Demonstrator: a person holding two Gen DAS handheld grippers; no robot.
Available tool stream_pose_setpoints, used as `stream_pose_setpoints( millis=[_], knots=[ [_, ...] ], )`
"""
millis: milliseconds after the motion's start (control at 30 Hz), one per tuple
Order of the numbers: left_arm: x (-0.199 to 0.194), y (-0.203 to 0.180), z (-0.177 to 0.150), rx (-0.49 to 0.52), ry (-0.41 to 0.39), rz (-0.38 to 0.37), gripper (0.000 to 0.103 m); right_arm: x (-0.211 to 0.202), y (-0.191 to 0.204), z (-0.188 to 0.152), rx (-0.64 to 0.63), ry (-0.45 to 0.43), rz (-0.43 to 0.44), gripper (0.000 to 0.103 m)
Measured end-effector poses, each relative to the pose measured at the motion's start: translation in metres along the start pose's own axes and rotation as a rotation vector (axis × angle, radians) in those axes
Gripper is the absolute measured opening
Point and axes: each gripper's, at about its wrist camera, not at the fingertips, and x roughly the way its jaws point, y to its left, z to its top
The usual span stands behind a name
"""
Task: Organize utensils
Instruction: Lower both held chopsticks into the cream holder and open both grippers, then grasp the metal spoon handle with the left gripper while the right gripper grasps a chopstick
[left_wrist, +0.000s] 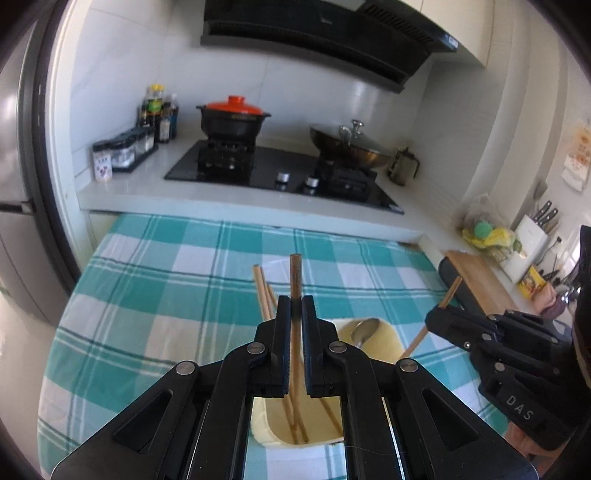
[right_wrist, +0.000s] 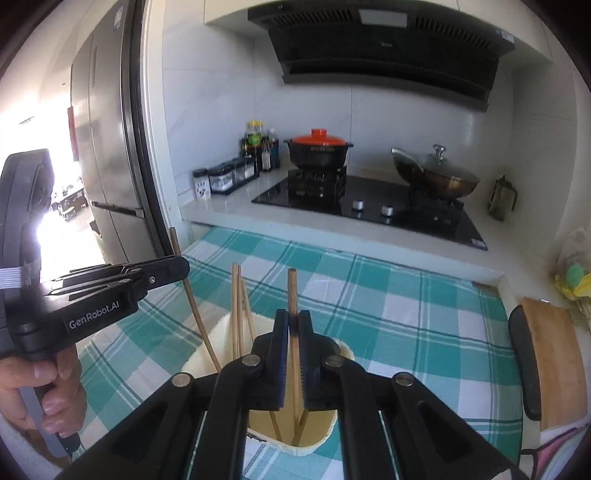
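Both claws closed, each gripping one chopstick above the cream holder.

We see the left claw (left_wrist: 294, 306) closed on a dark-tipped chopstick (left_wrist: 295, 275) that stands almost upright between its pads, and its lower end goes down into the cream utensil holder (left_wrist: 388, 341), which stands on the counter with the teal checked cloth (left_wrist: 155, 295). The right claw (right_wrist: 293, 319) is also closed, on a second chopstick (right_wrist: 292, 290), over the same holder. More chopsticks (left_wrist: 260, 291) lean inside the holder, and a metal spoon (left_wrist: 365, 330) lies in its other compartment. The claw bodies hide most of the holder, so we cannot tell if the held chopsticks touch its bottom. In the right wrist view a hand (right_wrist: 44, 391) holds the left claw's handle, cut off by the frame edge.
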Motion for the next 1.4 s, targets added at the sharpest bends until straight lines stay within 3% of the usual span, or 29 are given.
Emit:
stream_pose_setpoints(
  millis=[200,400,467,567,667,767,933,1100,1200,1400],
  knots=[
    [0.015,0.002,-0.001,-0.028,0.08,0.008,0.006,0.035,-0.01,0.0,0.099,0.057,0.046,0.006],
    [-0.035,0.007,-0.006,0.024,0.05,-0.011,0.043,-0.011,-0.017,-0.003,0.161,-0.037,0.068,0.012],
    [-0.058,0.007,-0.02,0.072,0.053,-0.011,0.059,-0.037,-0.016,-0.009,0.137,-0.062,0.048,0.025],
    [-0.082,0.006,-0.058,0.165,0.1,-0.009,0.072,-0.073,-0.011,-0.033,0.081,-0.067,-0.01,0.045],
    [-0.092,0.009,-0.117,0.218,0.185,-0.005,0.074,-0.097,-0.006,-0.076,0.029,-0.021,-0.05,0.047],
    [-0.092,0.014,-0.18,0.209,0.262,0.005,0.074,-0.11,-0.005,-0.139,0.028,0.025,-0.094,0.047],
    [-0.086,0.019,-0.256,0.119,0.282,0.02,0.074,-0.105,-0.007,-0.249,0.158,0.119,-0.165,0.047],
    [-0.084,0.013,-0.278,0.111,0.208,0.077,0.074,-0.1,-0.003,-0.308,0.24,0.155,-0.215,0.047],
    [-0.079,0.011,-0.285,0.13,0.205,0.112,0.074,-0.101,0.002,-0.322,0.242,0.139,-0.246,0.047],
    [-0.075,0.018,-0.288,0.101,0.223,0.104,0.079,-0.093,0.008,-0.337,0.264,0.163,-0.242,0.047]
  ],
)
